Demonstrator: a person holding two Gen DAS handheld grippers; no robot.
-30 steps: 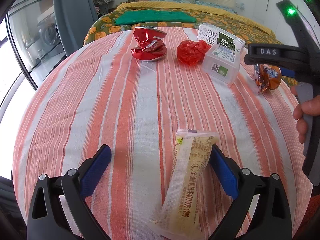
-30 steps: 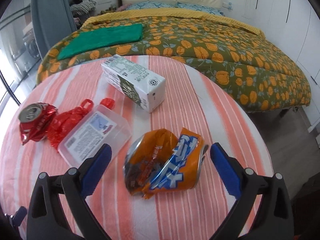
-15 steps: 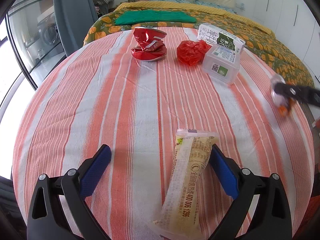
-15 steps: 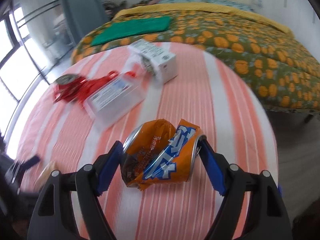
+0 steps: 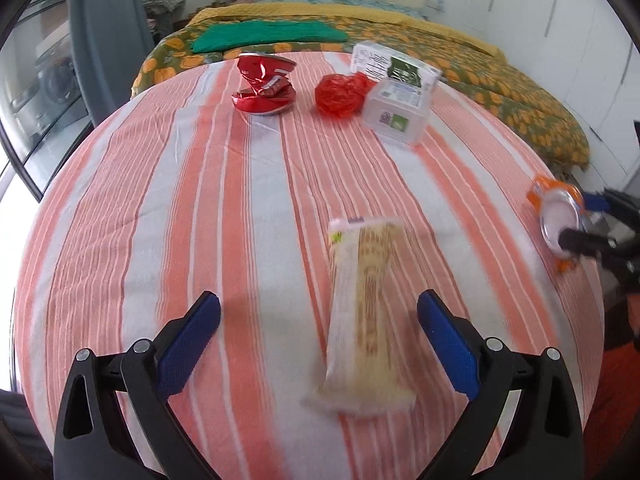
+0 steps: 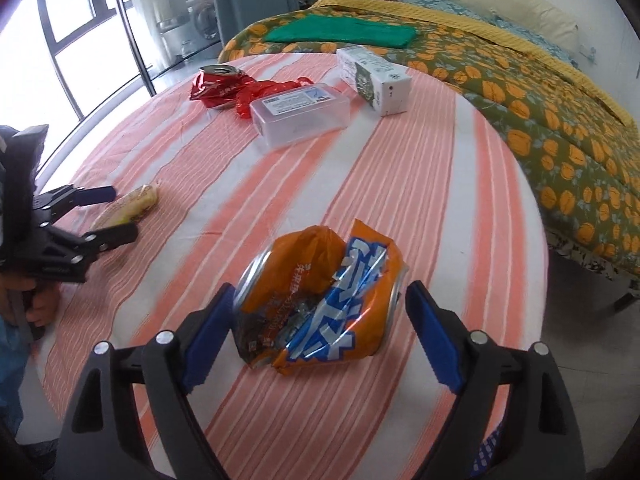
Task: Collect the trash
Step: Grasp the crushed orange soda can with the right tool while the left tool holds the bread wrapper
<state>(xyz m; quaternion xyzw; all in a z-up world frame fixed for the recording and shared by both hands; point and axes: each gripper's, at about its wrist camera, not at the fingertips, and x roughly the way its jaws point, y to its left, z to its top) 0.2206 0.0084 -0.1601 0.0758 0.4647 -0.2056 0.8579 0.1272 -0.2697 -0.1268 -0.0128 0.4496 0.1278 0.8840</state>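
Observation:
My right gripper (image 6: 320,336) is shut on a crushed orange and blue can (image 6: 316,300), held above the striped table; the can also shows at the right of the left wrist view (image 5: 558,216). My left gripper (image 5: 318,344) is open around a long yellowish snack wrapper (image 5: 366,312) that lies on the cloth between its fingers, nearer the right one. The wrapper also shows in the right wrist view (image 6: 132,204). A crushed red can (image 5: 262,84), a red plastic bag (image 5: 340,92), a clear plastic box (image 5: 398,110) and a milk carton (image 5: 394,66) lie at the far side.
The round table (image 5: 160,208) has an orange and white striped cloth. A bed with an orange-flower cover (image 6: 520,92) and a green cloth (image 6: 344,34) stands behind it. Windows (image 6: 72,28) are at the left.
My right gripper closed on the orange can and carried it towards the table's near right edge, turning left. My left gripper drew back slightly from the wrapper, still open.

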